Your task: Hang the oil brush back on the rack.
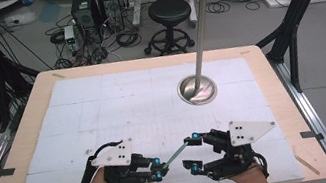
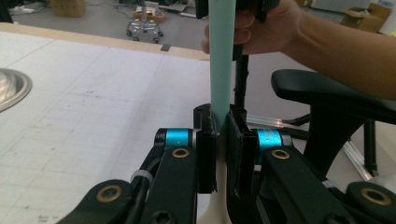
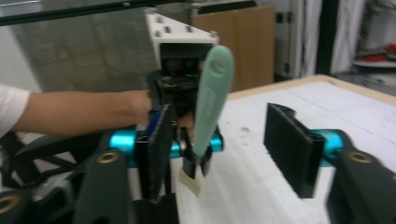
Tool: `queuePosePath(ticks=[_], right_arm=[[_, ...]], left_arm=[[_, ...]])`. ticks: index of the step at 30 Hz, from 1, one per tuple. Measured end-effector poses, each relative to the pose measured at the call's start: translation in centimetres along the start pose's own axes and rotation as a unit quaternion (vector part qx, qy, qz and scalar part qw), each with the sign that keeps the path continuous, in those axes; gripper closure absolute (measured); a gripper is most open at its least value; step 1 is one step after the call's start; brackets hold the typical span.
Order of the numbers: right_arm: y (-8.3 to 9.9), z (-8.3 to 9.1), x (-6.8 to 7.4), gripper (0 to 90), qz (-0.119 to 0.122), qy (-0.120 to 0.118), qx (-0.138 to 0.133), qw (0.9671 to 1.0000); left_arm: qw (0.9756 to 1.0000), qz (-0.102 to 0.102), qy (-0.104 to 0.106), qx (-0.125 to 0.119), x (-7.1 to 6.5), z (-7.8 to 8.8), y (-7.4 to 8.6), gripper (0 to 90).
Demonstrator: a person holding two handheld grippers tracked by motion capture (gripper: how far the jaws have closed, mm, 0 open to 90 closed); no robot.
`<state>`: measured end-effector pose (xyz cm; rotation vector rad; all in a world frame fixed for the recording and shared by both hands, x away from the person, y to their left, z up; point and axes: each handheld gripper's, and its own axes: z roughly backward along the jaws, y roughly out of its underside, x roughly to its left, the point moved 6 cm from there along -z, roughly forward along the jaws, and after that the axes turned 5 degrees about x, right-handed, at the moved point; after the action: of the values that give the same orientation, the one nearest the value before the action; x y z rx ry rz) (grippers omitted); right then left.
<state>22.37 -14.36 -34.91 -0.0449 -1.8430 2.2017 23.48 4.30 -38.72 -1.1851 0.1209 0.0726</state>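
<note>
Gripping a mint-green spatula (image 1: 174, 154) by the neck near its pale blade, my left gripper (image 1: 157, 167) sat at about seven o'clock on the table (image 1: 31, 102), its jaws pinched tight on the tool. The handle slanted toward two o'clock, its tip reaching my right gripper (image 1: 191, 154). That gripper's jaws stood apart around the handle (image 3: 212, 100), neither pad pressing on it.

I judged the handover to be the risk. If the left let go before the right had clamped, the spatula would drop onto the white mat (image 1: 103, 107). If the right closed off-centre, it could lever the thin handle out of the left's narrow hold.

Farther off, at one o'clock, a metal stand (image 1: 197, 89) with hooks on top rose from a round base, well apart from both grippers.

The blade was mostly hidden behind the left jaws in the left gripper view. The right gripper view was blurred, so I could not tell how near the handle lay to either pad.
</note>
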Motion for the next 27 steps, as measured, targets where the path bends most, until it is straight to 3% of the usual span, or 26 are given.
queuePosePath(ticks=[6,14,16,17,20,25,27], right_arm=[[-0.3,-0.7,0.4,59.9,0.021,-0.028,-0.003,0.9994],[-0.5,-0.7,0.8,78.8,0.04,-0.059,-0.014,0.9974],[-0.5,-0.7,0.9,81.9,0.04,-0.066,-0.014,0.9969],[-0.5,-0.8,0.9,82.4,0.036,-0.062,-0.012,0.9974],[-0.6,-0.8,0.6,82.5,0.029,-0.048,-0.008,0.9984],[-1.1,-0.8,0.1,82.6,-0.006,-0.009,0.002,0.9999],[-1.4,-0.8,0.0,82.6,-0.012,-0.001,0.004,0.9999]], left_arm=[[0.9996,-0.003,0.028,0.002,-0.5,-0.2,0.1,83.0],[0.9995,-0.005,0.032,0.002,-0.7,-0.2,0.2,82.8],[0.9996,-0.002,0.027,0.005,-0.6,-0.2,0.2,81.2],[0.9998,0.0,0.02,0.005,-0.5,-0.2,0.2,72.9],[0.9999,-0.005,-0.007,0.009,-0.3,0.0,0.2,68.5],[0.9982,-0.017,-0.049,0.029,0.2,-0.5,0.5,66.5],[0.998,-0.018,-0.054,0.029,0.3,-0.7,0.5,68.9]])
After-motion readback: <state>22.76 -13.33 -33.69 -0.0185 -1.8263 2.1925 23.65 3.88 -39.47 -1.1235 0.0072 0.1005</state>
